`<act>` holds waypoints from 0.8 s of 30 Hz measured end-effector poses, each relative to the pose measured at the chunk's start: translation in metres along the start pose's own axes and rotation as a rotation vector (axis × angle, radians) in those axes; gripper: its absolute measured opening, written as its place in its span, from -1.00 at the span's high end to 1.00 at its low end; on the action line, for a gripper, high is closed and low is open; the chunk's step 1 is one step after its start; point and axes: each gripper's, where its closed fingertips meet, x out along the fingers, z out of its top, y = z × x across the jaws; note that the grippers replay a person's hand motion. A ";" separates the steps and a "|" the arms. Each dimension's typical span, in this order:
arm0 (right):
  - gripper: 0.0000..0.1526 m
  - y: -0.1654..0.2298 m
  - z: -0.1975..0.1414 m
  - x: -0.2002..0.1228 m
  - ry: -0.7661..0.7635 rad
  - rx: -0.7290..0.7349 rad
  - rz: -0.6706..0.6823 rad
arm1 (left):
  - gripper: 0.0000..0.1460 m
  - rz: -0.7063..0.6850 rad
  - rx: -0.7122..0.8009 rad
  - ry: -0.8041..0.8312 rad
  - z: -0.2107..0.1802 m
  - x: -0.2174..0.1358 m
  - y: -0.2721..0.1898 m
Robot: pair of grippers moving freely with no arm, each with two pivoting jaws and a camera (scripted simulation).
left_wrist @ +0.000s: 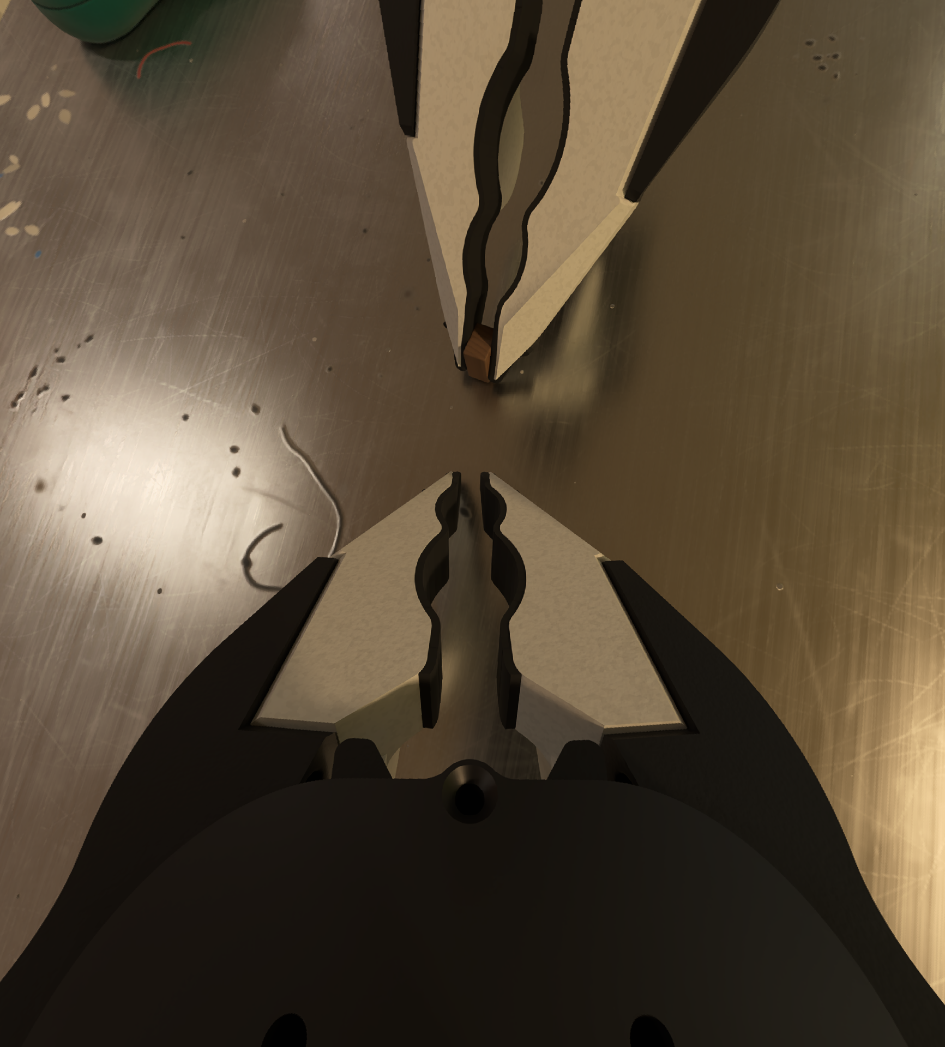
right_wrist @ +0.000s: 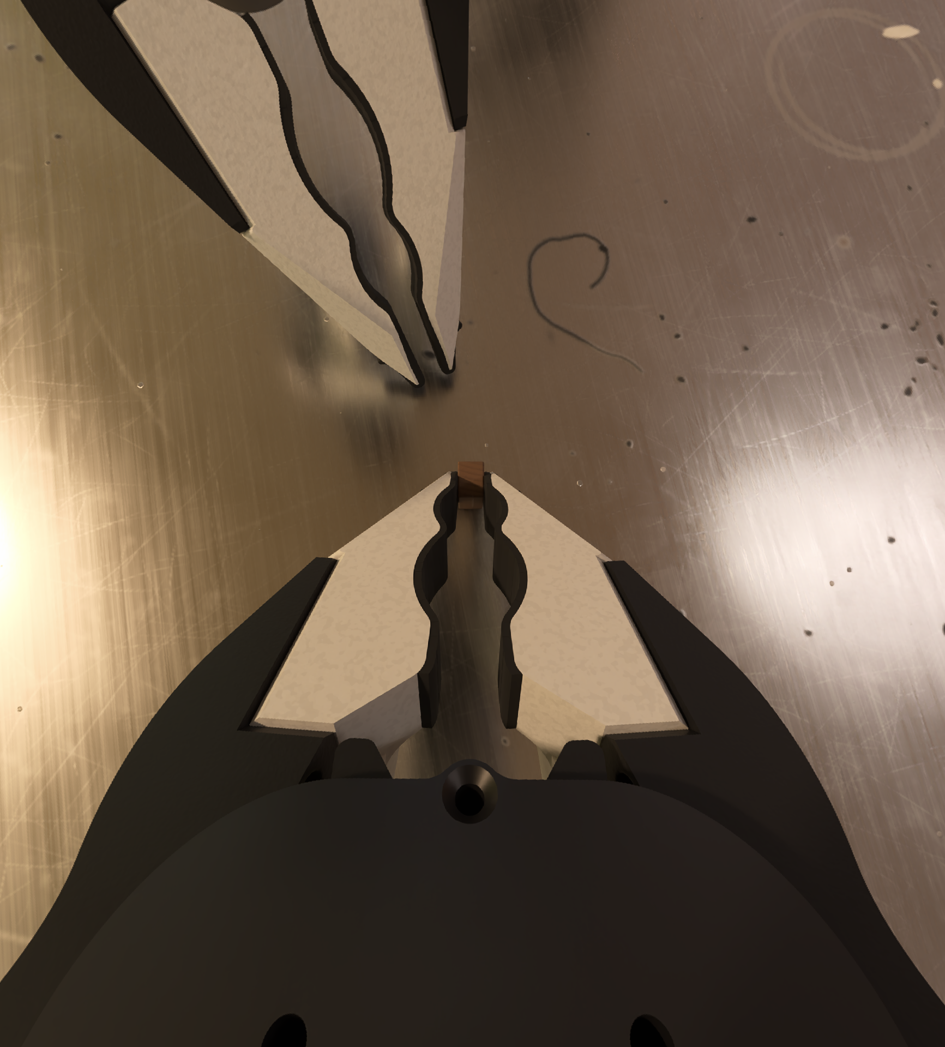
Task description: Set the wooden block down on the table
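Observation:
The small brown wooden block (right_wrist: 471, 475) sits pinched between the fingertips of my right gripper (right_wrist: 470, 479), which is shut on it. In the left wrist view the right gripper (left_wrist: 477, 368) comes down from the top, with the block (left_wrist: 478, 357) at its tips, very close to the brushed metal table (left_wrist: 742, 396); I cannot tell whether it touches. My left gripper (left_wrist: 470, 477) faces it a short way off, with its jaws nearly together and nothing between them. It also shows in the right wrist view (right_wrist: 433, 377), tips low over the table.
A green object (left_wrist: 90, 20) stands at the far left corner. A thin curled dark thread (left_wrist: 266, 555) lies left of my left gripper, also seen in the right wrist view (right_wrist: 566, 283). The table has dark specks, pale paint flecks (left_wrist: 34, 110) and scratches.

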 end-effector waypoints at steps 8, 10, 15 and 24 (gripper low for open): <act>0.90 0.000 0.002 0.002 -0.009 -0.006 0.001 | 0.91 0.002 0.009 0.000 0.000 0.000 0.000; 0.90 0.001 0.003 0.002 -0.014 -0.007 0.003 | 0.91 -0.001 0.012 -0.003 0.000 0.000 0.000; 0.90 0.005 0.015 0.000 -0.072 0.001 0.028 | 0.91 -0.015 0.010 -0.008 0.000 0.000 0.000; 0.90 0.009 0.019 0.008 -0.048 -0.017 0.028 | 0.91 -0.013 0.046 -0.004 0.001 0.000 -0.003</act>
